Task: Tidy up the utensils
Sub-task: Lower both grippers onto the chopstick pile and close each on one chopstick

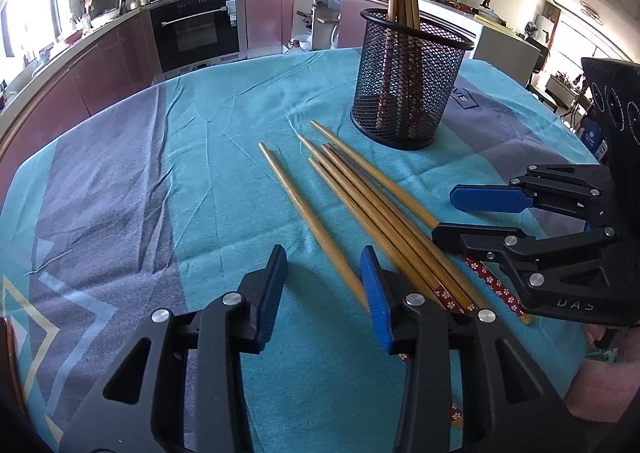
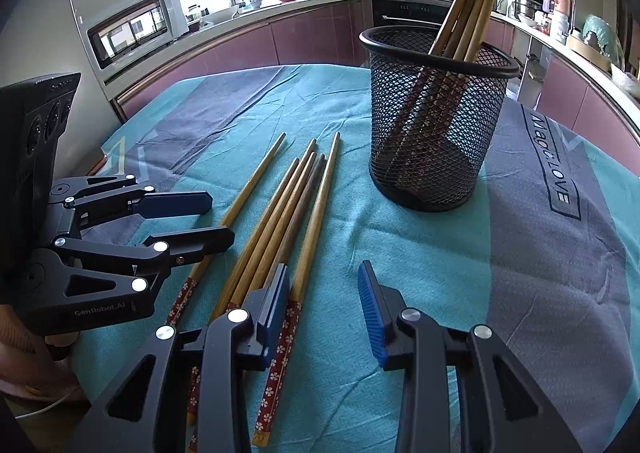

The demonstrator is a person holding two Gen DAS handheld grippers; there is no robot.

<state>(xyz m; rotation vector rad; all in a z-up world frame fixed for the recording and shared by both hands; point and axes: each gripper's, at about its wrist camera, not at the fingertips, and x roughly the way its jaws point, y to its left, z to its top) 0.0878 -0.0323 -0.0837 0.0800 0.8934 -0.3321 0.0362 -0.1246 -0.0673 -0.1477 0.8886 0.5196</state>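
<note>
Chopsticks (image 1: 360, 197) lie loose on the cloth near the mesh holder (image 1: 408, 81); both the left gripper (image 1: 324, 281) and right gripper (image 2: 324, 293) gape empty, so pinch one stick mid-shaft and lift it clear of its neighbours

claws (image 1: 324, 293): black linkage | blue ribbed pads (image 2: 370, 297) | silver screws | "GenRobot.AI" lettering

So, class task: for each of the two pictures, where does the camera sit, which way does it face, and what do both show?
Left wrist view: on the left gripper, looking down over loose chopsticks; right gripper at right.
Right wrist view: on the right gripper; left gripper and a hand at left.
Shared: chopsticks, mesh holder, tablecloth.
</note>
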